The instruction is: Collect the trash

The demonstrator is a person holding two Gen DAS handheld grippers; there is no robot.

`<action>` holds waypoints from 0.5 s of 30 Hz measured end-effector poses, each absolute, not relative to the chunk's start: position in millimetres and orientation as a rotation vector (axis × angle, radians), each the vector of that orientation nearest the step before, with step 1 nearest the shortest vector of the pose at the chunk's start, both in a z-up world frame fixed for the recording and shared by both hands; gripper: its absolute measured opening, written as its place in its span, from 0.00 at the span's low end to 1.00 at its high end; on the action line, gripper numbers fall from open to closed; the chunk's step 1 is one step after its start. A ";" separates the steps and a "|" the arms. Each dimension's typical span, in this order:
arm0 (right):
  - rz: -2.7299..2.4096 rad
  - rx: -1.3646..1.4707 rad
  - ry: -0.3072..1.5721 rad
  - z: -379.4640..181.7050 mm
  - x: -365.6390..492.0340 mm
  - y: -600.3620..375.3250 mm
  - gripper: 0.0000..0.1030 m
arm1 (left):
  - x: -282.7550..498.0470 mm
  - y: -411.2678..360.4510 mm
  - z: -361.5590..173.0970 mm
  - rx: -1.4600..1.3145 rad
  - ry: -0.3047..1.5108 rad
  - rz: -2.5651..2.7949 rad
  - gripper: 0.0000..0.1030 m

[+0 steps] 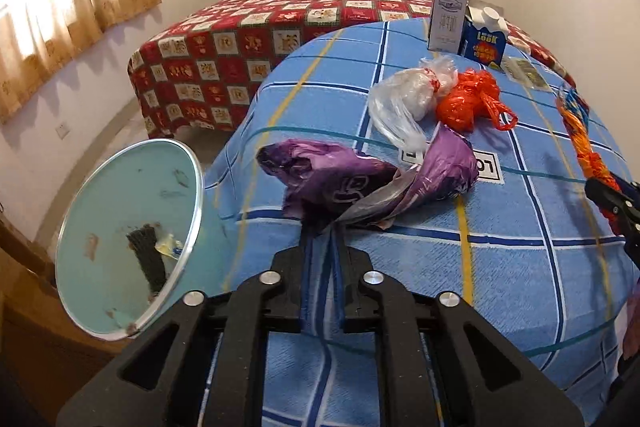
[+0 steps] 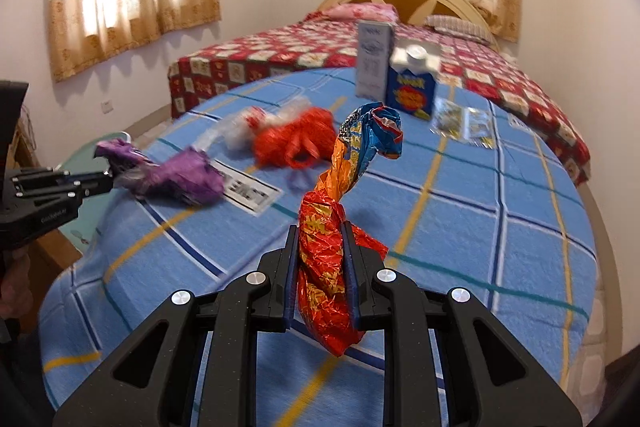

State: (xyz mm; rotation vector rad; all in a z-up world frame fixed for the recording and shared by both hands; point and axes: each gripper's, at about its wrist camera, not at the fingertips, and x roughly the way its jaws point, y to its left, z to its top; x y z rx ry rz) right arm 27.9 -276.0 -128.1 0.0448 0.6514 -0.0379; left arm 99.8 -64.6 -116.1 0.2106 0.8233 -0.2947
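Clamped between the pads of the right claw (image 2: 320, 247), a twisted snack wrapper (image 2: 340, 187) is held above the blue checked bed (image 2: 480, 227), while a purple bag (image 1: 360, 179) is pinched by the left claw (image 1: 322, 243) beside a bin (image 1: 120, 227).

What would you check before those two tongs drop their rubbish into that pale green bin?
1. Left tongs shut on the crumpled purple plastic bag: ok.
2. Right tongs shut on the twisted red-orange foil wrapper: ok.
3. Round pale green bin mouth open and unobstructed: ok.
4. Purple bag over the bin: not ok, it is above the blue checked bedspread.
5. Foil wrapper free of the bedspread: cannot tell, its lower end hangs close.
6. Room left in the bin: ok, only scraps inside.
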 end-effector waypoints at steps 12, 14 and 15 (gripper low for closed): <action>-0.048 0.073 0.651 -137.6 19.4 -290.8 0.20 | 95.8 -55.5 -85.3 0.216 0.685 -0.325 0.80; -0.046 0.070 0.651 -137.2 19.1 -289.6 0.20 | 102.9 -58.6 -87.7 0.217 0.675 -0.328 0.81; -0.046 0.069 0.651 -137.0 19.1 -289.2 0.20 | 109.5 -60.5 -90.9 0.211 0.685 -0.335 0.81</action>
